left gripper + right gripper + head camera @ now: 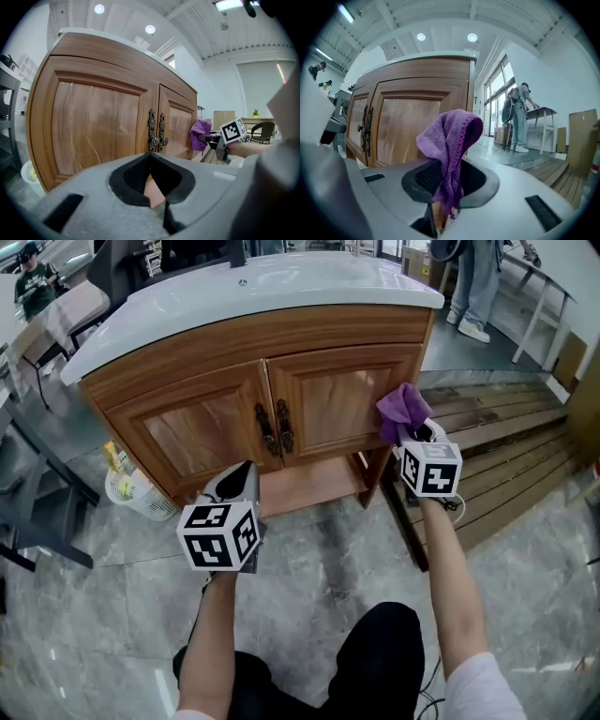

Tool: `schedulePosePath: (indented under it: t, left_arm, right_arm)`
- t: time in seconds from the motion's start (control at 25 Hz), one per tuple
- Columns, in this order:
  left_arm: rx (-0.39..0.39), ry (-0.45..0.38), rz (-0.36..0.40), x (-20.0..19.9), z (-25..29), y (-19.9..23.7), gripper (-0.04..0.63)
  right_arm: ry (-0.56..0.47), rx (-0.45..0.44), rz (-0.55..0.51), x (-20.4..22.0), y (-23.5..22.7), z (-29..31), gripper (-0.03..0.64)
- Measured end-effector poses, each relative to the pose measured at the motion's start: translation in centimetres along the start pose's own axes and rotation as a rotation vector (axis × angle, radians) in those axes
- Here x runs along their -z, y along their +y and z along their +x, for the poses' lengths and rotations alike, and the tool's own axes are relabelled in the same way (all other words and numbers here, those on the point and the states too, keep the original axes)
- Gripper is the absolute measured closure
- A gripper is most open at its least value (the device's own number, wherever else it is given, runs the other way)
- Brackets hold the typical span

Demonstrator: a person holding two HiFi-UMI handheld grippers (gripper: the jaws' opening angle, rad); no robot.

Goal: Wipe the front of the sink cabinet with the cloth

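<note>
The sink cabinet is brown wood with a white top and two doors with dark ornate handles. My right gripper is shut on a purple cloth, held at the lower right corner of the right door. In the right gripper view the cloth stands bunched above the jaws, close to the door panel. My left gripper hangs low in front of the left door, shut with nothing in it. The left gripper view faces the cabinet and shows the cloth at right.
A white basket with bottles stands on the floor left of the cabinet. Wooden decking lies to the right. A person stands at a table behind right. A dark table frame is at far left.
</note>
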State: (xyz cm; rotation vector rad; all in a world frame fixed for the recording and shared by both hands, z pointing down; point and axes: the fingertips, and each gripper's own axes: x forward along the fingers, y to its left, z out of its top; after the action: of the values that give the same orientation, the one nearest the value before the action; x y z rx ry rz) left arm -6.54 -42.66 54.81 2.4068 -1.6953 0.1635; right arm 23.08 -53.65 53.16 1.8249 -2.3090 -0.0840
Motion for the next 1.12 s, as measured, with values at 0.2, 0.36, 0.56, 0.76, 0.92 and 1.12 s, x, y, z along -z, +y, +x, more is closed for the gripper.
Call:
schedulePosePath:
  t: [0.2, 0.36, 0.56, 0.76, 0.92, 1.12]
  left_arm:
    - [-0.005, 0.005, -0.004, 0.2, -0.2, 0.2, 0.592]
    - [-0.017, 0.008, 0.001, 0.2, -0.7, 0.7, 0.592]
    - [-0.035, -0.007, -0.018, 0.2, -1.6, 2.1, 0.592]
    - [-0.063, -0.013, -0.027, 0.3, -2.7, 3.7, 0.592]
    - [-0.103, -0.019, -0.051, 0.5, -4.1, 5.8, 0.592]
    - [-0.152, -0.017, -0.049, 0.9, -6.0, 9.2, 0.592]
  right_arm:
    - [-0.016, -0.041, -0.009, -0.5, 1.7, -0.8, 0.543]
    - [-0.055, -0.128, -0.027, -2.0, 5.4, -2.3, 0.543]
    - [-0.119, -0.287, -0.047, -4.8, 13.0, -4.1, 0.543]
    - [-0.170, -0.439, -0.031, -6.9, 21.3, -5.2, 0.543]
    - [-0.181, -0.536, -0.021, -6.9, 27.6, -5.4, 0.543]
    - [-0.175, -0.617, -0.009, -6.2, 34.4, -4.7, 0.543]
